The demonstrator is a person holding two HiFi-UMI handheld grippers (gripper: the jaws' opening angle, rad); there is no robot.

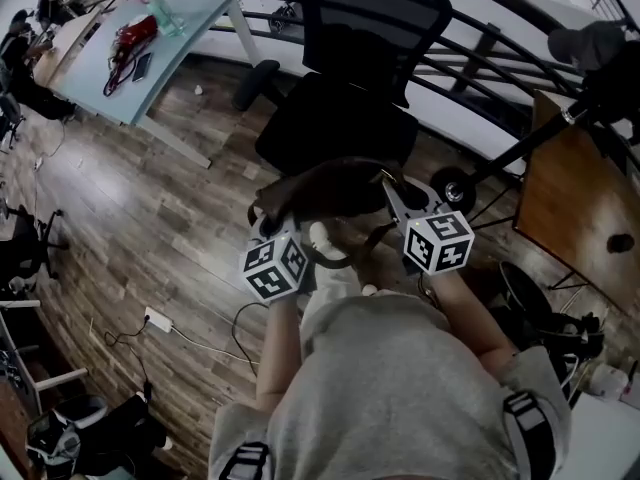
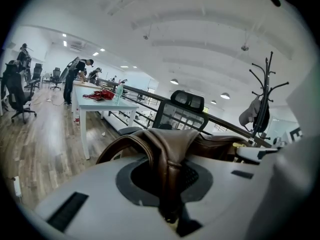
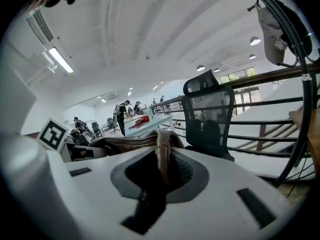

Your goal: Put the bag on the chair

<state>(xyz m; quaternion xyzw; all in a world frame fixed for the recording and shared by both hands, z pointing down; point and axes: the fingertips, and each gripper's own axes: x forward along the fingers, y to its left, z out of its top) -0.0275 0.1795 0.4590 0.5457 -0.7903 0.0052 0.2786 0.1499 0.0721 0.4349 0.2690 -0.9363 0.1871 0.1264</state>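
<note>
A brown leather bag (image 1: 335,188) hangs in the air between my two grippers, just in front of the black office chair (image 1: 345,118). My left gripper (image 1: 283,230) is shut on the bag's brown strap (image 2: 170,174), which runs down between its jaws. My right gripper (image 1: 405,203) is shut on the strap (image 3: 162,156) at the bag's other end. The chair's mesh back (image 2: 182,116) stands close behind the bag in the left gripper view. It rises just right of the bag as the chair back (image 3: 210,119) in the right gripper view. The seat is bare.
A light table (image 1: 150,43) with a red item (image 1: 133,36) stands at far left. A railing (image 1: 500,48) runs behind the chair. A wooden desk (image 1: 580,208) and a coat stand (image 2: 265,99) are at the right. Cables and a power strip (image 1: 158,320) lie on the wood floor. People (image 2: 75,76) work far off.
</note>
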